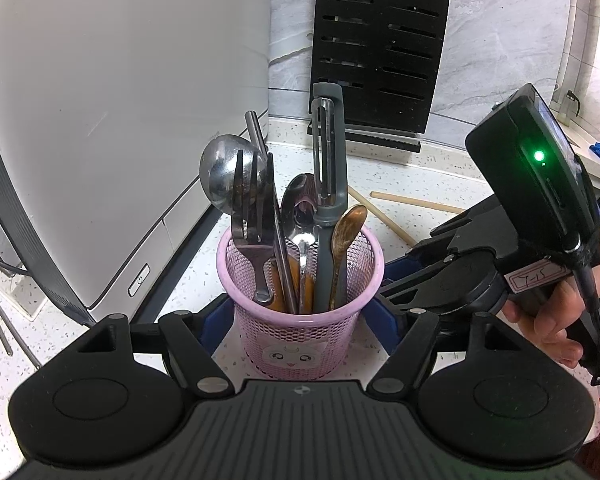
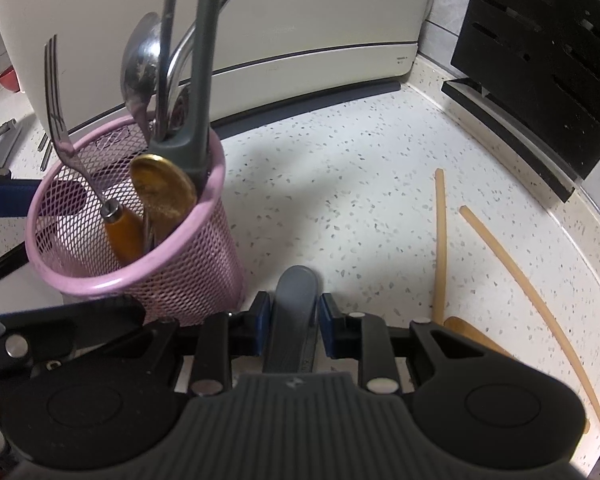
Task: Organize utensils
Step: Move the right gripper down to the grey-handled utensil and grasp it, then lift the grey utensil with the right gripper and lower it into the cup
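Note:
A pink mesh cup stands on the speckled counter. In it are a fork, a big metal spoon, a grey peeler, a wooden spoon and other cutlery. My left gripper straddles the cup's base, open, with its blue pads close beside the walls. My right gripper is shut on a grey utensil handle just right of the cup. The handle's rounded end points forward and the rest is hidden under the gripper. Two wooden chopsticks lie on the counter at the right.
A white appliance fills the left and back. A black slotted knife block stands against the tiled wall. An orange wooden piece shows partly under my right gripper. Thin metal rods lie at the far left. A person's hand holds the right gripper.

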`<state>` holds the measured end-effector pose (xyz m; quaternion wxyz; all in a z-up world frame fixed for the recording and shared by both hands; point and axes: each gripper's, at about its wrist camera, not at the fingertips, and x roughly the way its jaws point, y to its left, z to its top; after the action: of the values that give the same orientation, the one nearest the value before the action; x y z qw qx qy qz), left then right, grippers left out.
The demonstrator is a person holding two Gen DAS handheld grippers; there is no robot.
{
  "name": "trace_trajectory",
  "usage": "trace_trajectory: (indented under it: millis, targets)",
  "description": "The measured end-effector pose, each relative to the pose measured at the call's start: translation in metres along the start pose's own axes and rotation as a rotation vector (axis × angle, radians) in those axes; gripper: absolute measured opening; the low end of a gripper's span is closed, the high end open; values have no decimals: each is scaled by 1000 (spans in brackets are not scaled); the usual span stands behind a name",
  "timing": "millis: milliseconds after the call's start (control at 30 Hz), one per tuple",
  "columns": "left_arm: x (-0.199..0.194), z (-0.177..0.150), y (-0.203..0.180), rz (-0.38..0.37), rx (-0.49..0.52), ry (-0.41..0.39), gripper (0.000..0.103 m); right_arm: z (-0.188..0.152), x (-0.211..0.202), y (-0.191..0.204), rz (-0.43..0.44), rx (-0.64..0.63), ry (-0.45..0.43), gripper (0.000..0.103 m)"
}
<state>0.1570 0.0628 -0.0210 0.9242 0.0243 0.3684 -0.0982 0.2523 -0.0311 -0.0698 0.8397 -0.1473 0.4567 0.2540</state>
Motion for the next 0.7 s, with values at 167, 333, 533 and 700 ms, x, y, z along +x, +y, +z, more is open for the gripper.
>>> trace_trajectory:
  millis: [167, 333, 533, 700]
  targets:
    - [0, 0, 0, 1, 2, 0, 88, -2, -3, -3, 9, 14, -2, 24]
    - [0, 0, 1, -3, -6, -6, 89, -1, -9, -7, 17, 42, -18, 24]
    - [0, 0, 0, -5, -10, -9, 90, -2, -24, -19, 20, 95, -58, 24]
    - [1, 1, -2, -5, -4, -9, 90, -3, -43, -30, 43, 148, -115, 24]
